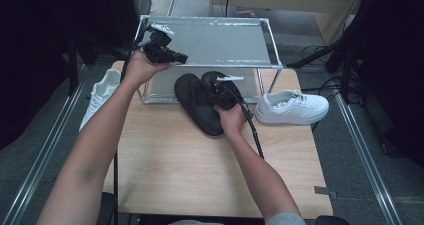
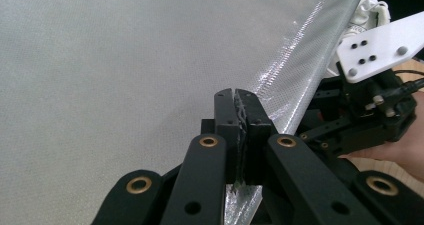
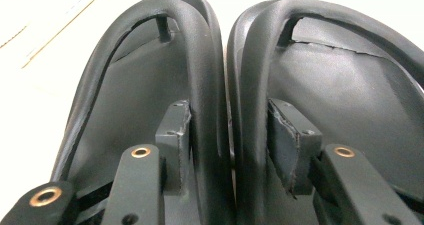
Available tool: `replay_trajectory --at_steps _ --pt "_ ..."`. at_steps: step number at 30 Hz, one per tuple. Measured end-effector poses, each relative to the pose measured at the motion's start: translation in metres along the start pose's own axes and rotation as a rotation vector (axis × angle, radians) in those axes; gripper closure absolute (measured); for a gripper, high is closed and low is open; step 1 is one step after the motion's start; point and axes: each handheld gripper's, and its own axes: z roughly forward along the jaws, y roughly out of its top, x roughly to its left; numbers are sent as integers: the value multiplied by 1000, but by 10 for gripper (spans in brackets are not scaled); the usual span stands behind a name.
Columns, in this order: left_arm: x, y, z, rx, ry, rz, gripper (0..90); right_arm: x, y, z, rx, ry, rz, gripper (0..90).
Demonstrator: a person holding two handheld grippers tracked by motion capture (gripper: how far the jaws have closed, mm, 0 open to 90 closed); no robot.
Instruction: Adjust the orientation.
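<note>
Centrally, we find the black rubber sandals [image 1: 200, 102] side by side on the wooden table [image 1: 170, 160], toes under the metal-framed rack [image 1: 210, 40]. Our right gripper [image 3: 227, 135] straddles their adjoining straps, pads apparently not pressing them. At eleven o'clock, our left gripper [image 2: 241, 130] pinches the rack's shiny woven shelf sheet [image 2: 125, 60]; white sneakers [image 1: 292, 107] flank at three and nine.

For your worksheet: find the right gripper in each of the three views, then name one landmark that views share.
High view: right gripper at centre, over the black sandals.
Left gripper view: at the right edge, beside the rack shelf.
Right gripper view: its fingers rise from the bottom, flanking the sandals' straps.
Shared landmark: the sandals, high and right gripper views.
</note>
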Motion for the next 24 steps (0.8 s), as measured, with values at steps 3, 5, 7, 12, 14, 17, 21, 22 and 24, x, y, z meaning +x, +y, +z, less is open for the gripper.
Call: replay_trajectory --at_steps 3,5,7,12,14,17,21,22,24 --pt "0 0 0 0 -3 -7 896 -2 -2 -6 -2 5 -1 552" --pt "0 0 0 1 2 -7 896 -3 -6 -11 -9 14 -1 558" --pt "0 0 1 0 3 -9 895 -3 -10 -18 -25 20 -1 572" --pt "0 1 0 7 5 -11 896 -3 -20 -34 -19 9 -44 575" --pt "0 1 0 8 7 -11 896 -3 -22 -42 -19 9 -62 575" --pt "0 1 0 7 10 -13 895 -2 -26 -53 -30 -1 -93 577" --pt "0 2 0 12 8 -17 895 -2 -31 -71 -60 20 -111 639" --pt "0 2 0 14 8 -17 895 -3 -33 -76 -70 33 -110 647" --pt "0 2 0 15 9 -15 895 -3 -36 -84 -68 56 -106 686"
